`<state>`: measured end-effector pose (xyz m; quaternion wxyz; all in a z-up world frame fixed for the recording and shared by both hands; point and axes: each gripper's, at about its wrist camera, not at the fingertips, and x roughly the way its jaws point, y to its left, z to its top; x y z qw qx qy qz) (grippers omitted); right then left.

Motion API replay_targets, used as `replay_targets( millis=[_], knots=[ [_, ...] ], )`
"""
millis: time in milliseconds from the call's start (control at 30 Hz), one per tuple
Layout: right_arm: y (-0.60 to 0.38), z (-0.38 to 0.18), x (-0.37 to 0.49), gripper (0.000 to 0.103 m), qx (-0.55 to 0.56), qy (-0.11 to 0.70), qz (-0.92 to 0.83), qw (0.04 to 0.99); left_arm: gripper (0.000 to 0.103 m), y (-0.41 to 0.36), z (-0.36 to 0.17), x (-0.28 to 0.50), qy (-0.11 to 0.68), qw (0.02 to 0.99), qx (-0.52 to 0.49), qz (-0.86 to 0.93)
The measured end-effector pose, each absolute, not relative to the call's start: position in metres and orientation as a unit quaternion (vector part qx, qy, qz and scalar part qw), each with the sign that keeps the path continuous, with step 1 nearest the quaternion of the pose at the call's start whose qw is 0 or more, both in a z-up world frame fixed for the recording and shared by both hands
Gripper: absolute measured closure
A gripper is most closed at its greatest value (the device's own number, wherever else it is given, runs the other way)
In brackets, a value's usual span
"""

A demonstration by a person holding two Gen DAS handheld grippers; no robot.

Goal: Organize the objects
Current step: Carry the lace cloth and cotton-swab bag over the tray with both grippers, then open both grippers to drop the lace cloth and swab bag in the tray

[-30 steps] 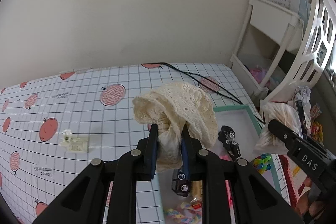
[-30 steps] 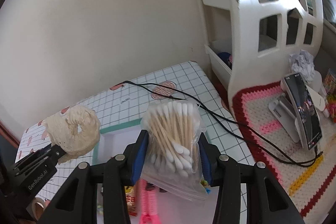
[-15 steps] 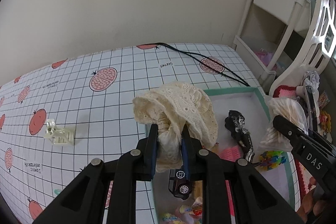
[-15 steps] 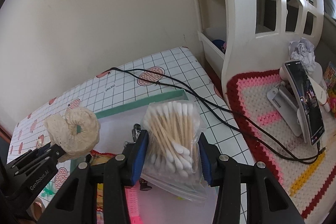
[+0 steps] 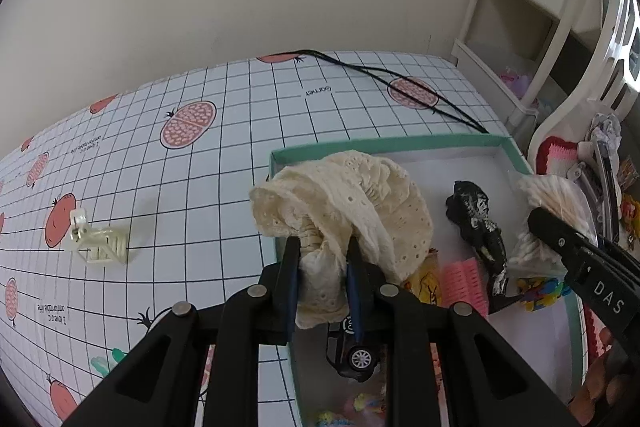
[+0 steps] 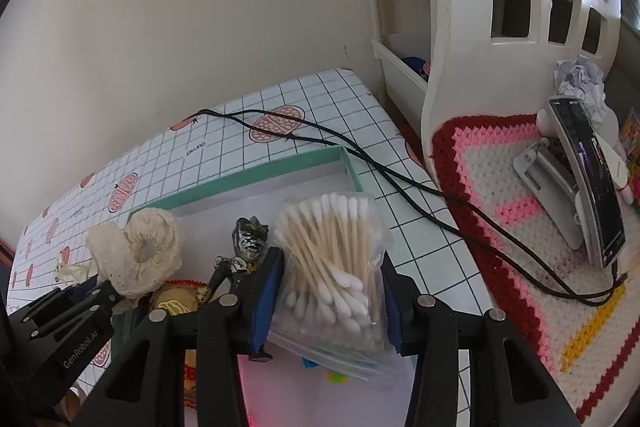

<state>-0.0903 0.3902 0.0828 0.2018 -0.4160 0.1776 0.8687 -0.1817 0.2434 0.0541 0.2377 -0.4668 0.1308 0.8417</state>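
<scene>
My left gripper (image 5: 322,247) is shut on a cream lace scrunchie (image 5: 360,203), held over the left part of a shallow box with a teal rim (image 5: 384,143). Seen from the right wrist view, the scrunchie (image 6: 140,255) hangs over the box's left edge. My right gripper (image 6: 330,275) is shut on a clear bag of cotton swabs (image 6: 332,267), above the box's right half. In the box lie a black figurine (image 5: 478,223), a pink comb (image 5: 464,283), a black toy car (image 5: 354,355) and small colourful pieces.
A small cream plastic clip (image 5: 98,243) lies on the grid-patterned tablecloth left of the box. Black cables (image 6: 400,179) run past the box's far corner. A white shelf unit (image 6: 464,27) stands at right, with a phone on a stand (image 6: 588,183) on a crocheted mat.
Both grippers have come lower and closer over the box, keeping their loads. More of the box's inside and its contents now shows beneath them.
</scene>
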Motion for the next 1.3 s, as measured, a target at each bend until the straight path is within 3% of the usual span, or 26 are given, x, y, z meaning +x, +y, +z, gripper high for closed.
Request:
replay_targets(
  millis=[333,500,633,1100,1300],
  knots=[
    [0.389,0.080,-0.091,0.055,-0.427,0.176,0.863,0.204,0.080,0.245,0.055,-0.180,0.136,0.236,-0.470,0.839],
    [0.387,0.082,-0.091,0.055,-0.432,0.172,0.862,0.204,0.071,0.246,0.060,-0.178,0.138,0.240,-0.471,0.838],
    [0.386,0.085,-0.089,0.047,-0.436,0.173,0.859,0.204,0.065,0.246,0.064,-0.177,0.142,0.242,-0.473,0.836],
    [0.374,0.109,-0.089,0.045,-0.427,0.158,0.867,0.202,0.062,0.236,0.091,-0.174,0.137,0.248,-0.462,0.840],
    [0.366,0.115,-0.092,0.042,-0.428,0.151,0.869,0.199,0.049,0.230,0.099,-0.176,0.125,0.242,-0.461,0.845]
  ],
)
